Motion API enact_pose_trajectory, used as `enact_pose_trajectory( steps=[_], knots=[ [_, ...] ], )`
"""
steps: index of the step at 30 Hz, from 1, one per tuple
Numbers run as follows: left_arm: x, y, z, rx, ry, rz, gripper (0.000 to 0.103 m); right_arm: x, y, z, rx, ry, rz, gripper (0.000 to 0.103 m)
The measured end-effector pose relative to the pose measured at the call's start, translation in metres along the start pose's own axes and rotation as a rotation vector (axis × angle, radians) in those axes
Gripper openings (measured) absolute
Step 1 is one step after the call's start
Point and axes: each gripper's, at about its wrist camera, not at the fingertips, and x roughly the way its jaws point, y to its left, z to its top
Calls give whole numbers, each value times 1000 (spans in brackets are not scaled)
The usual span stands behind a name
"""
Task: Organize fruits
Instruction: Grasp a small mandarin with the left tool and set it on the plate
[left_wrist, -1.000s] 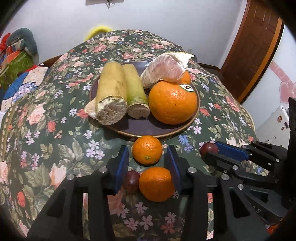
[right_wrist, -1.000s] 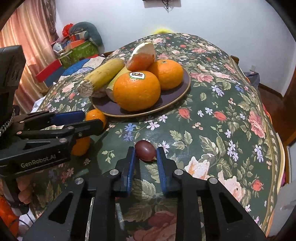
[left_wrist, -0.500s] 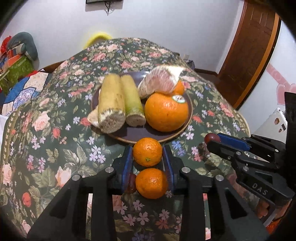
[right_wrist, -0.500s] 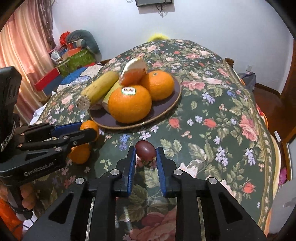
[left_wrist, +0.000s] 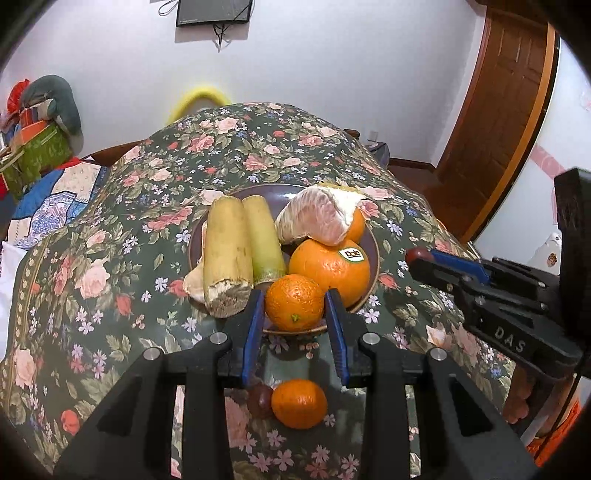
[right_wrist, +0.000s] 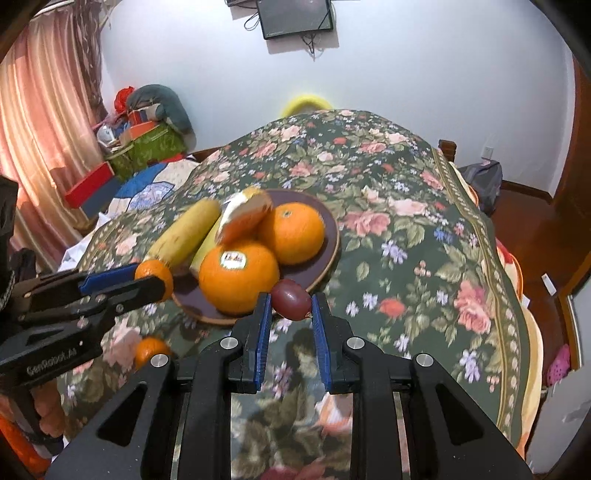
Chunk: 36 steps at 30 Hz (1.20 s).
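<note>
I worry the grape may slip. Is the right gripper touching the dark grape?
Touching. In the right wrist view, the right gripper has both blue pads pressed against the dark grape's sides, holding it above the tablecloth.

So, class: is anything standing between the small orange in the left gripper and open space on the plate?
Yes. The Dole-stickered orange and the cut stalks crowd the plate's near side, right behind the small orange in the left gripper.
</note>
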Motion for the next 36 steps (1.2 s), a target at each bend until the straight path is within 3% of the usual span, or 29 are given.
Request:
enact_pose_trajectory(
  steps=[19,23,27,36],
  knots=[
    [27,2,-4,1,47,5,33,50,-8,14,-23,84,-1,21],
    [27,5,-4,-16,57,0,38,52,-9,14,-12,100,2,22],
    [19,6,-3,-27,38,1,46,43,-9,14,-1,85,-4,31],
    [-18,7,1,-33,-15,13,46,3,4,18,-16,17,-7,31]
  ],
)
